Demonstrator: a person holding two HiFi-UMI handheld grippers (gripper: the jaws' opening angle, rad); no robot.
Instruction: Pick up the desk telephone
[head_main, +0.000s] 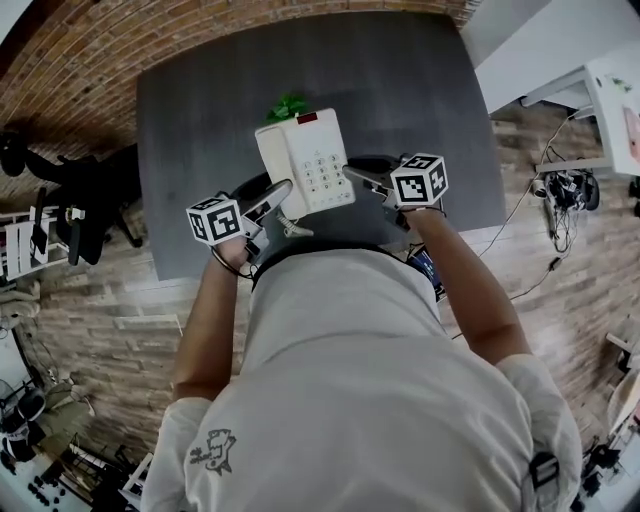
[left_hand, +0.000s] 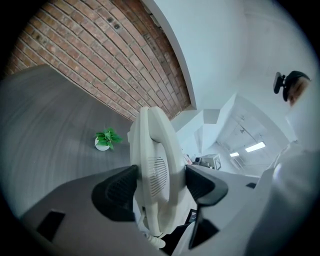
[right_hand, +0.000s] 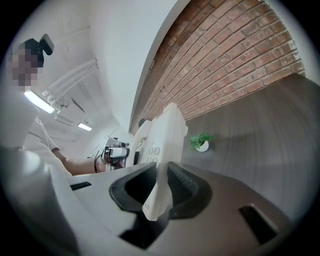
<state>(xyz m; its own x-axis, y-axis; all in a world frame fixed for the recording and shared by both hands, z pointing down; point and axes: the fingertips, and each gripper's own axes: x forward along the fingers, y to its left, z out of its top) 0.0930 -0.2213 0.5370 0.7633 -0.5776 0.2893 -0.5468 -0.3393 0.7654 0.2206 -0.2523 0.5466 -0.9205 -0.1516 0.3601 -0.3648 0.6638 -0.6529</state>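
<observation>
Found the white plastic desk telephone (head_main: 305, 160) held between two grippers, just on the near side of the small green plant in a white pot (head_main: 288, 105). Looked to be up in the air, clear of the dark grey desk top (head_main: 200, 120) under the plant, with the keypad facing up.

Saw the left gripper (head_main: 272, 196) opened wide but not empty, with both black pads (left_hand: 117, 192) pressed on the fat white handset (left_hand: 156, 165) along the telephone's left side. Saw the right gripper (head_main: 366, 172) nearly closed, pinched on the thin right-hand rim of the telephone's body. Noticed a curly white cord (head_main: 290, 227) hanging from the end farthest from the plant.

Judged the telephone light and stiff, a hollow hard shell: no bending, but smooth and a bit slippery. Guessed the handset to be only resting loose in its cradle, so likely to come away from the body if grabbed alone. Thought two holds best, one on the handset side and one on the rim across from it, kept level and squeezed toward each other. Feared a slide of the thin rim out of the narrow pinch if tipped. Feared a tug from the cord too. Likely to crack if dropped back onto the desk beside the plant
</observation>
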